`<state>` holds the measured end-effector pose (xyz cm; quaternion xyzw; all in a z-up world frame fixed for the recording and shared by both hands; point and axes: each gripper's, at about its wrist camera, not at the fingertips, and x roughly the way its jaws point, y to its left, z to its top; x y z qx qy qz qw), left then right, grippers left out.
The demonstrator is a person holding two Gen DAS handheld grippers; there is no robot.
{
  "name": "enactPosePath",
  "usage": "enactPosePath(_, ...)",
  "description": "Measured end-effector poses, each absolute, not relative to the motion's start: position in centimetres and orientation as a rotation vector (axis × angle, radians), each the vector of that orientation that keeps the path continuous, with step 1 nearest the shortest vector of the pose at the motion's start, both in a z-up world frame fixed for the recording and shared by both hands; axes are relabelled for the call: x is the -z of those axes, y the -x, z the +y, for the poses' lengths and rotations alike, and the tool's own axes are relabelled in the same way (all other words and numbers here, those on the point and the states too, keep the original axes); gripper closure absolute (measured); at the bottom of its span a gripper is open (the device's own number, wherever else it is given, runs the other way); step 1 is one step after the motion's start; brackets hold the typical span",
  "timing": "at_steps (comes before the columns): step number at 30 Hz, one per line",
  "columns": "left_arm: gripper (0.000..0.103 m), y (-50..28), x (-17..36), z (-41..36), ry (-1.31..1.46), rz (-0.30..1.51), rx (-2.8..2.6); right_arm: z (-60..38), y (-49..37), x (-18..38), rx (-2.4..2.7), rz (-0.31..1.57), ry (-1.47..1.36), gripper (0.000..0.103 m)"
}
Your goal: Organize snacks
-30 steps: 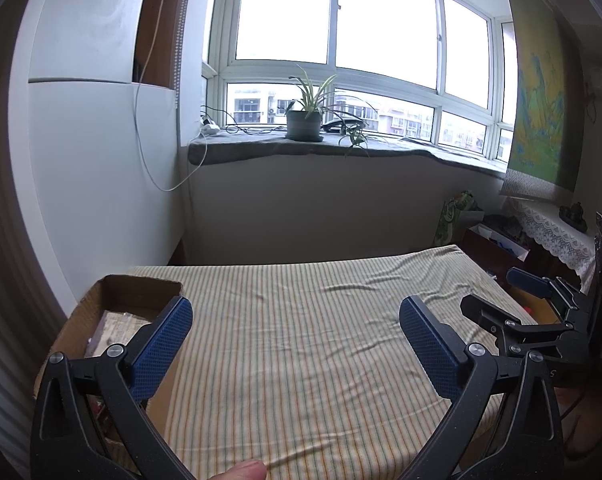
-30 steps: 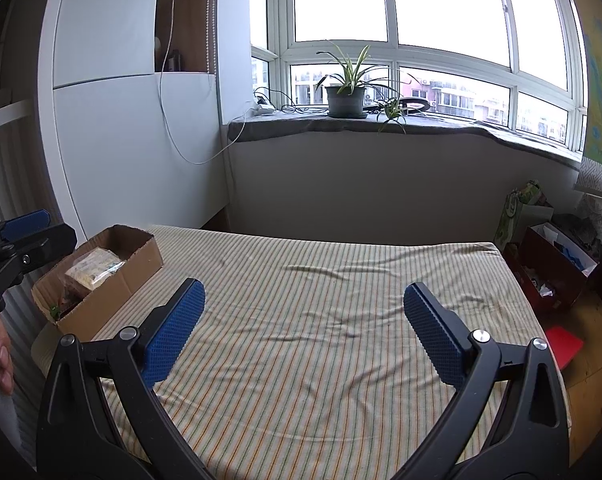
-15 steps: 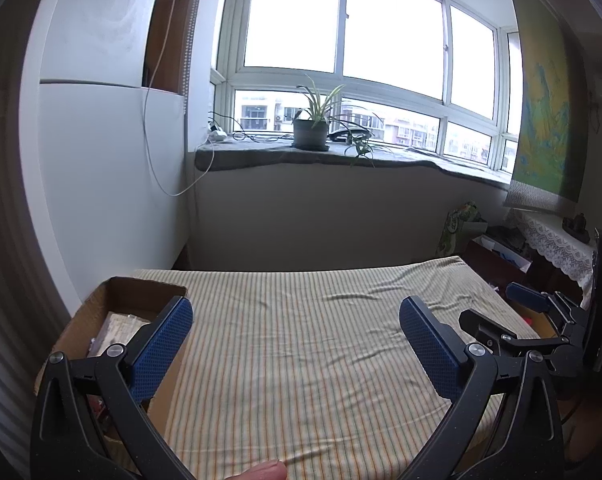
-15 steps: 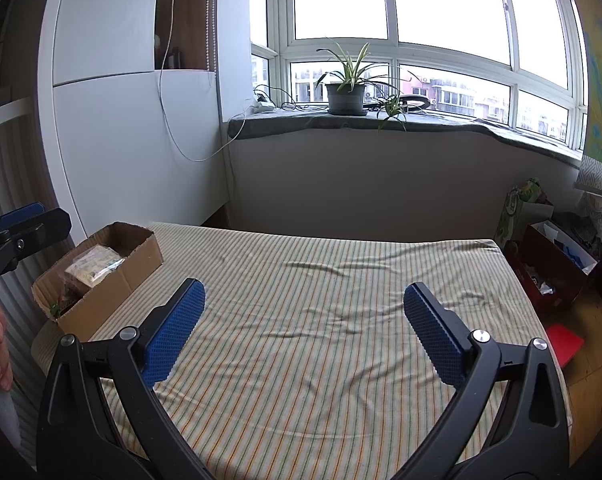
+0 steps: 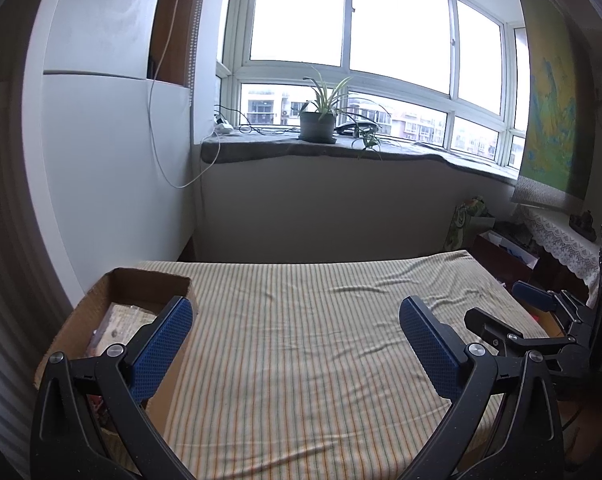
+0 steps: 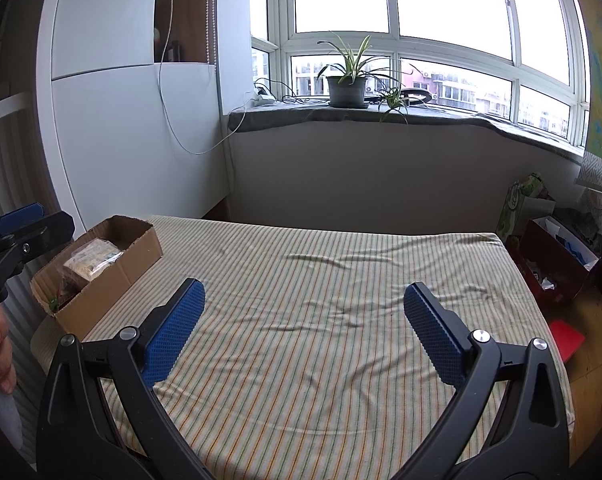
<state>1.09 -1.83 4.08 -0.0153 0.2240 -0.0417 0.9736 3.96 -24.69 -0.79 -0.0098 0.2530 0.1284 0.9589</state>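
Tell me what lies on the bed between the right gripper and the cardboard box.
Only bare striped sheet separates the right gripper from the cardboard box, as the right wrist view shows.

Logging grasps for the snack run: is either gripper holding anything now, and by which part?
Nothing is held. The left gripper and right gripper both hang open above the striped bedsheet, fingers empty.

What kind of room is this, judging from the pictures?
Probably a bedroom in a home: a bed with a striped sheet, a potted plant on the windowsill, and a cardboard box of snacks at the bed's edge.
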Motion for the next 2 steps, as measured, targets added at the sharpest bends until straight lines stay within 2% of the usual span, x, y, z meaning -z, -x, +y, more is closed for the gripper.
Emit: enactPosePath(2, 0.000, -1.07, -4.04, -1.96, 0.013, 0.450, 0.072, -24.71, -3.98, 0.77, -0.260, 0.512, 0.021, 0.002)
